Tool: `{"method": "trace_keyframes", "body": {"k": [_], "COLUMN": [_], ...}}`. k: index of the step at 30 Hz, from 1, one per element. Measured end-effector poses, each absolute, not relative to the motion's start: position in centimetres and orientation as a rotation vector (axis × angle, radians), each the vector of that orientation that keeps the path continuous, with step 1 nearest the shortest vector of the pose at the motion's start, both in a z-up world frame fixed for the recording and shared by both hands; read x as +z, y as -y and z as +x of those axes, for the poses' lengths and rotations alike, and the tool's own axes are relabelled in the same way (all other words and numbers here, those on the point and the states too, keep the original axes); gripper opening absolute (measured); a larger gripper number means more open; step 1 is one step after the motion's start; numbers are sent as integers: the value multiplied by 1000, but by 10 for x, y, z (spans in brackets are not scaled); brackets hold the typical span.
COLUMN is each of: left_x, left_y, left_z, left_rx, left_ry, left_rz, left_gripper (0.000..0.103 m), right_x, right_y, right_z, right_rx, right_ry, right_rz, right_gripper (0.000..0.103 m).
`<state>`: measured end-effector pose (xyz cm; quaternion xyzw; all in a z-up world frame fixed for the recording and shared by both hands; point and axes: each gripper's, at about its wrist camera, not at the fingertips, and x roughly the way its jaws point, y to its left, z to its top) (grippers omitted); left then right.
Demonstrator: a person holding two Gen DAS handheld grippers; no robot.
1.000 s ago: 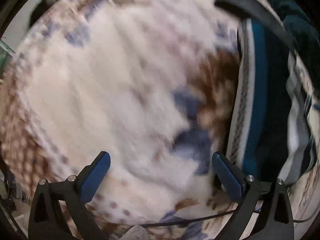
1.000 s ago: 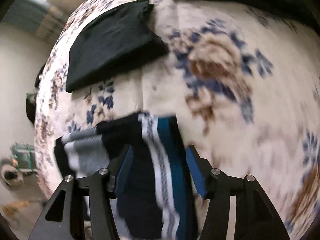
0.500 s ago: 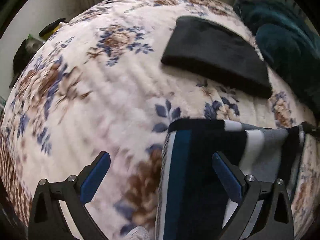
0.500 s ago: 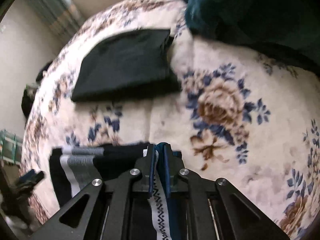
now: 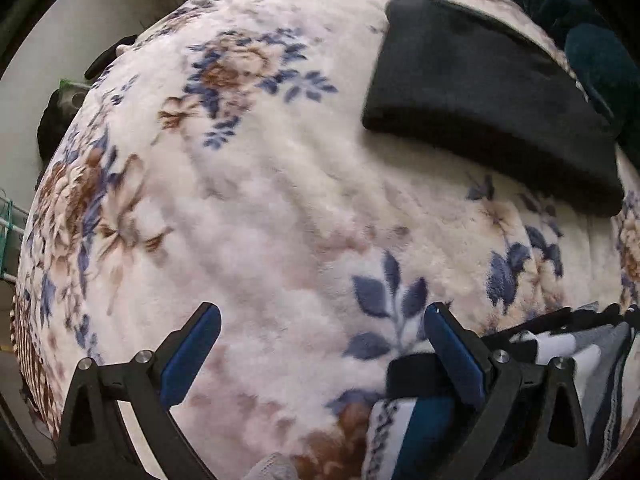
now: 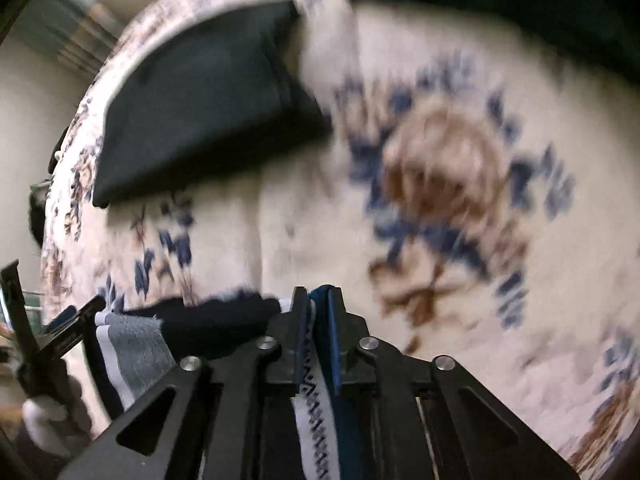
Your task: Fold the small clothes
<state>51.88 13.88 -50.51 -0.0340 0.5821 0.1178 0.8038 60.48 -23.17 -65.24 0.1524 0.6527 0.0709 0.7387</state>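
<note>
Through my left view, my left gripper (image 5: 320,354) gapes wide over the cream floral fleece blanket (image 5: 280,208), the striped navy-and-white knit garment (image 5: 404,432) beside its right finger, a folded black cloth (image 5: 480,108) beyond; in my blurred right view, my right gripper (image 6: 318,300) pinches that garment's patterned edge.

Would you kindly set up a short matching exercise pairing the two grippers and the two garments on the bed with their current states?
Things:
1. left gripper
2. right gripper
3. black garment
4. striped garment

States:
A. clamped at one edge
B. open over the floral blanket
C. lying folded, untouched
D. shut on cloth

Pairs: 1-B, 2-D, 3-C, 4-A
</note>
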Motion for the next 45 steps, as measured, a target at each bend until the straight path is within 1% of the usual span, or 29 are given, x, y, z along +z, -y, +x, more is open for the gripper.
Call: {"method": "trace_keyframes", "body": {"k": [1,3,5,7,9,12,13,14,15,18,19,22,23,25,26,27,30,32,34,35,39,40,41,42,43,45], "left_x": [-498,-477,-463,-456,-457,-475,-482,-489,-497,-518,-519,-510,-505,-494,-492,-491,-492,-494,-501,-504,-517,-518,-518,-518,-519,-521], "left_y": [-143,-146,-143,-134,-123,-100,-95,-91,-89,-91,-94,-97,-98,-101,-102,-104,-105,-104,-103,-102,-99,-99,-100,-103,-105,-110], "left_z": [514,493,471,445,425,398,394,390,386,378,377,372,369,357,351,344,326,318,311,310,305,304,303,300,300,299], "left_rx": [258,250,235,207,183,155,154,153,158,169,170,165,165,161,164,170,181,190,189,187,190,192,190,183,179,163], "left_ry": [-1231,-1196,-1184,-1194,-1216,-1276,-1296,-1316,-1336,-1403,-1413,-1402,-1391,-1370,-1376,-1384,-1412,-1421,-1442,-1451,-1474,-1476,-1472,-1463,-1463,-1463], "left_rz": [-81,-122,-161,-195,-218,-204,-190,-181,-171,-191,-213,-240,-248,-291,-317,-340,-392,-413,-442,-453,-495,-507,-519,-536,-542,-562], "left_gripper": [103,103,103,103,103,103,103,103,103,103,103,103,103,103,103,103,103,103,103,103,103,103,103,103,103,103], "right_x": [-654,-646,-630,-628,-639,-664,-673,-680,-685,-675,-671,-679,-682,-679,-673,-666,-659,-665,-681,-693,-735,-741,-742,-733,-723,-700], "right_y": [240,256,276,290,295,288,285,281,278,278,286,291,288,290,294,300,309,302,280,265,221,215,211,205,202,198], "right_z": [603,594,572,543,511,481,473,466,462,458,457,459,459,460,456,447,416,389,374,370,381,384,387,393,397,399], "right_rx": [163,176,204,197,224,223,225,249,257,200,161,204,212,180,154,119,49,70,106,116,104,102,110,130,159,220], "right_ry": [-1460,-1445,-1425,-1475,-1554,-1656,-1677,-1676,-1686,-1643,-1619,-1651,-1675,-1687,-1664,-1626,-1593,-1585,-1599,-1607,-1661,-1625,-1571,-1513,-1479,-1394], "right_rz": [379,434,483,537,603,607,611,657,692,608,611,676,679,659,667,707,857,1047,1205,1253,1309,1357,1396,1380,1337,1264], "right_gripper": [40,57,57,58,58,58,47,29,6,6,6,7,10,39,46,49,49,50,60,60,60,56,49,30,27,25]}}
